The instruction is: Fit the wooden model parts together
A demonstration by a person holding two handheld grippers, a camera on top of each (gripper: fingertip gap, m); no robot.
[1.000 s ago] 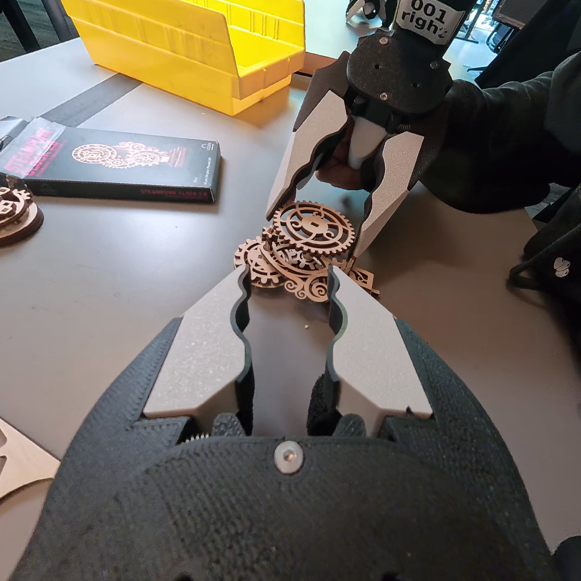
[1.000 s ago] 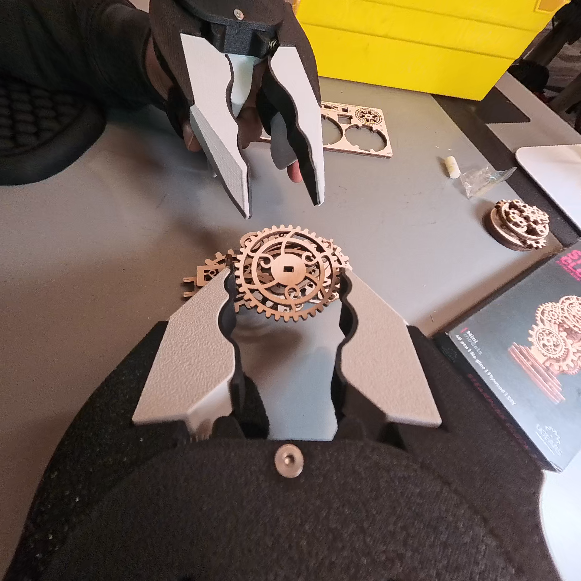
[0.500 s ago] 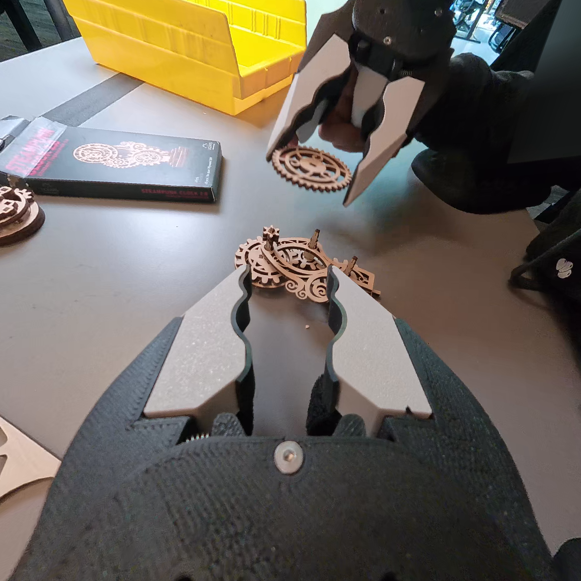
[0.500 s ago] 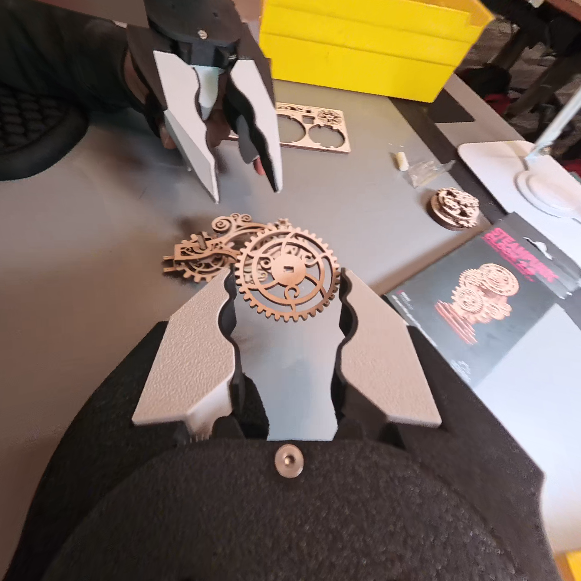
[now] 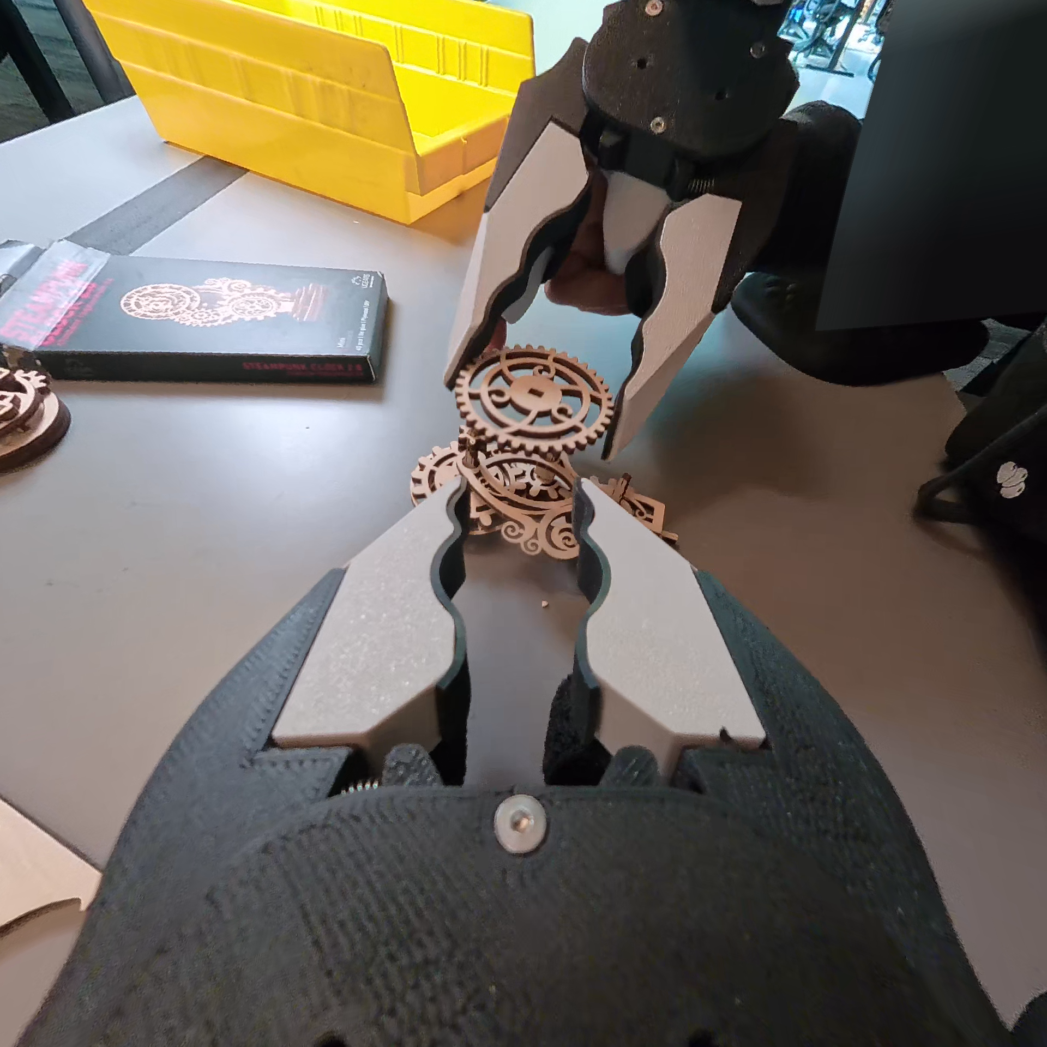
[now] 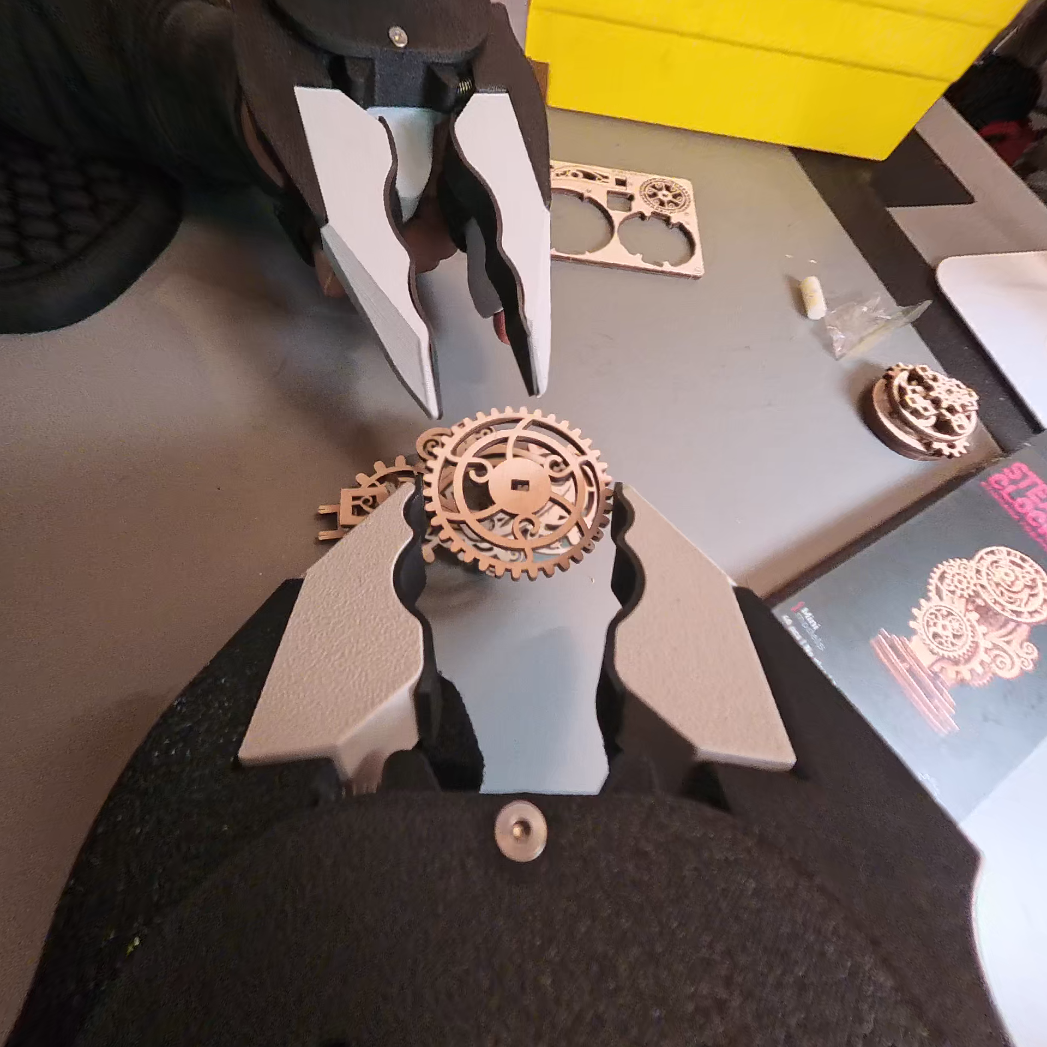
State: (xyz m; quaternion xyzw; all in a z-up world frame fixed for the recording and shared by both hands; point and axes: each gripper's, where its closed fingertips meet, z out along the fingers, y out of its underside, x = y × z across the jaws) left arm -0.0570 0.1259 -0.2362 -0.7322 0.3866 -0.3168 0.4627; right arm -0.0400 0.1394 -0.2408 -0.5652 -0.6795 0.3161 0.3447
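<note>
Your right gripper (image 6: 518,510) is clamped on the big wooden gear (image 6: 518,487), holding it flat by its toothed rim at the centre of the right wrist frame, directly above the partly built wooden model (image 5: 532,504) lying on the grey table (image 5: 198,538). Your left gripper (image 5: 521,504) has its fingers apart with nothing between them, tips right at the model's near edge. A yellow bin (image 5: 317,96) sits upper left in the left wrist frame, a black box (image 5: 209,323) below it.
</note>
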